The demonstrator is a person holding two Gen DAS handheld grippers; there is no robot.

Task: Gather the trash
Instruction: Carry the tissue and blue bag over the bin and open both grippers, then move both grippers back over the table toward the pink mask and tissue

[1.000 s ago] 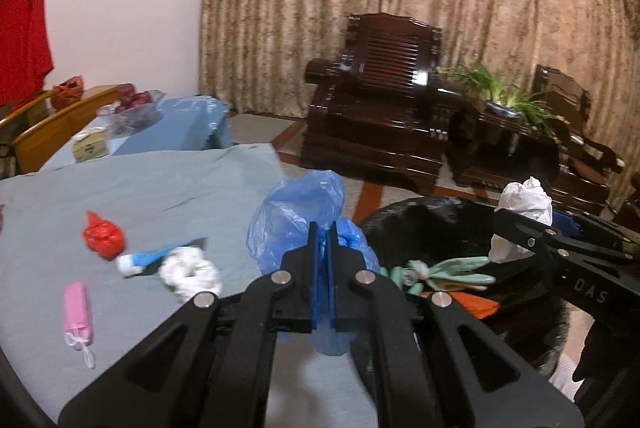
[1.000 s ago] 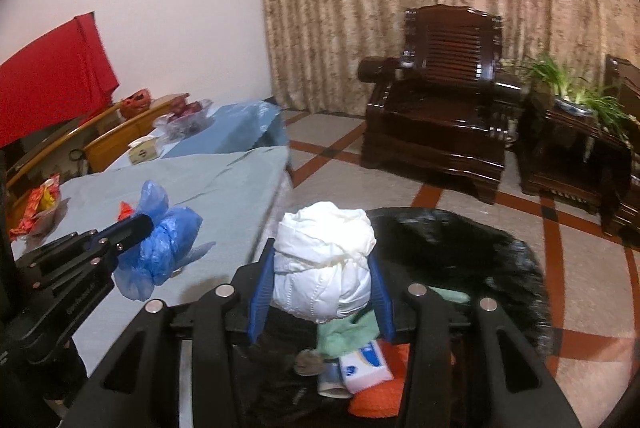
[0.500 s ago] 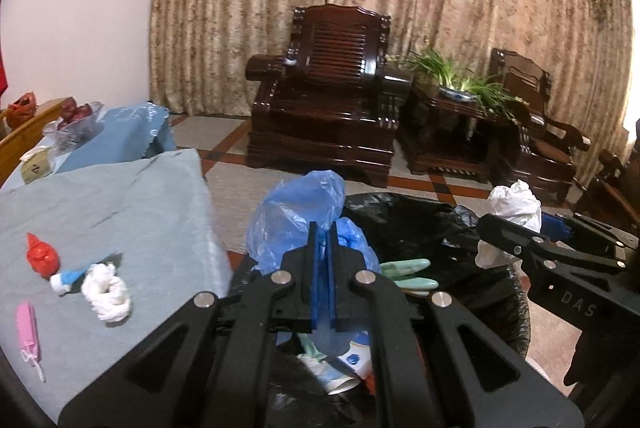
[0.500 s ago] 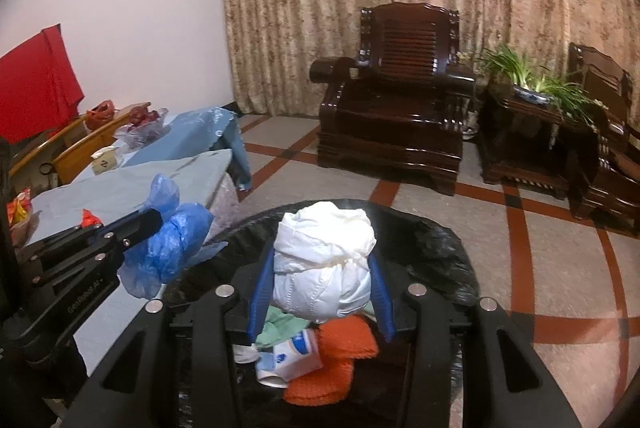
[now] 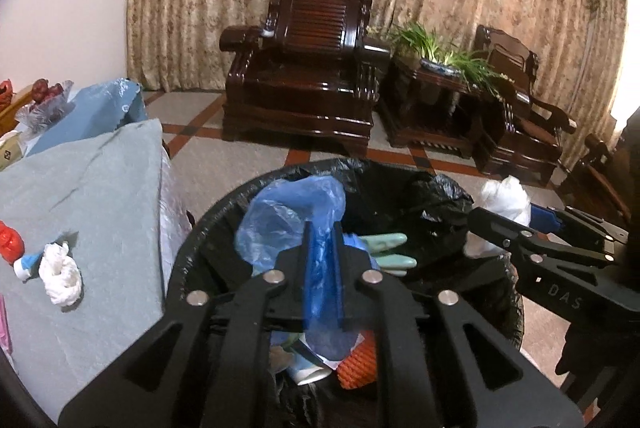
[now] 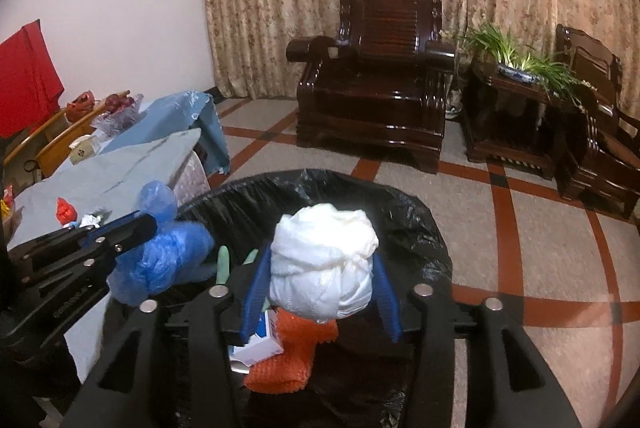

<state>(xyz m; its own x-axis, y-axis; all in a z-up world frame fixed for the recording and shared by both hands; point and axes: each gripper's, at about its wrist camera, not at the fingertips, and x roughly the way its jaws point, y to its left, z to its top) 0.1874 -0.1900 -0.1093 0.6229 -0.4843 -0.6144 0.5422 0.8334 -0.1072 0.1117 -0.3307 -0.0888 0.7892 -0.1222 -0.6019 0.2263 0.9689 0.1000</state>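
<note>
Both hand-held grippers over the mouth of the black-lined bin (image 5: 400, 179) right now. Left hand-held gripper (image 5: 323, 252): jaws opening, a slim gap showing, blue plastic bag (image 5: 292, 216) between the blue pads and bunched up ahead of the tips; cannot tell whether the pads press on it. Right hand-held gripper (image 6: 320, 276): jaws opening too, white crumpled bag (image 6: 324, 264) sitting between the splayed blue pads, daylight visible at the right pad, left side hard to judge.

Directly below the tips, inside the bin: mint green glove (image 5: 386, 248), orange mesh bag (image 6: 288, 352), small white-and-blue carton (image 6: 260, 342). Nothing between the held bags and the bin opening.

Off to the left of the left hand-held gripper, on the grey tabletop (image 5: 100, 187): white twisted wad (image 5: 60, 272), a small red bag (image 5: 10, 246) beside it, and a white-and-blue item between them, too small to name. Further left and beyond, a glass bowl of red fruit (image 6: 120, 109) on a blue cloth.

Straight ahead past the bin, well apart: dark wooden armchair (image 5: 308, 67), potted plant (image 5: 436, 47) on a side table to its right, patterned curtains behind, tiled floor with red bands.
</note>
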